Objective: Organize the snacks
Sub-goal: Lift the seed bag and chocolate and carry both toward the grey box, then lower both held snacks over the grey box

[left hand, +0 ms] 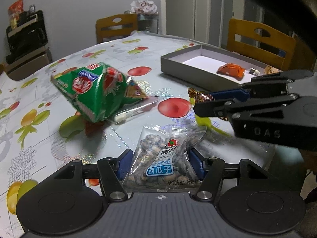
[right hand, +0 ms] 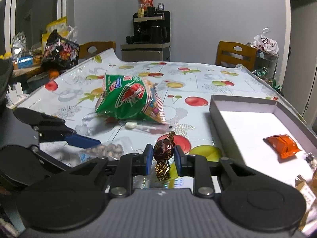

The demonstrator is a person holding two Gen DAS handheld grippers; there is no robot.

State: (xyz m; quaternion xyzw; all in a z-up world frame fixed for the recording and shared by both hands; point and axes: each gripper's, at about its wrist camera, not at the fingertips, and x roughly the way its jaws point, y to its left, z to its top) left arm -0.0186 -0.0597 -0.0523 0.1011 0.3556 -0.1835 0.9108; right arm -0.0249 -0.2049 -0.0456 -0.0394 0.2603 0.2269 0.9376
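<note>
My left gripper is shut on a clear packet of watermelon seeds with a blue label, held just above the table. My right gripper is shut on a brown foil-wrapped candy; from the left wrist view it comes in from the right with the candy at its tips. The left gripper and seed packet show at the lower left of the right wrist view. A green snack bag lies mid-table. A grey box holds an orange packet.
A clear wrapped snack lies beside the green bag. The table has a fruit-print cloth. Wooden chairs stand at the far side. A black snack bag and clutter sit at the left edge.
</note>
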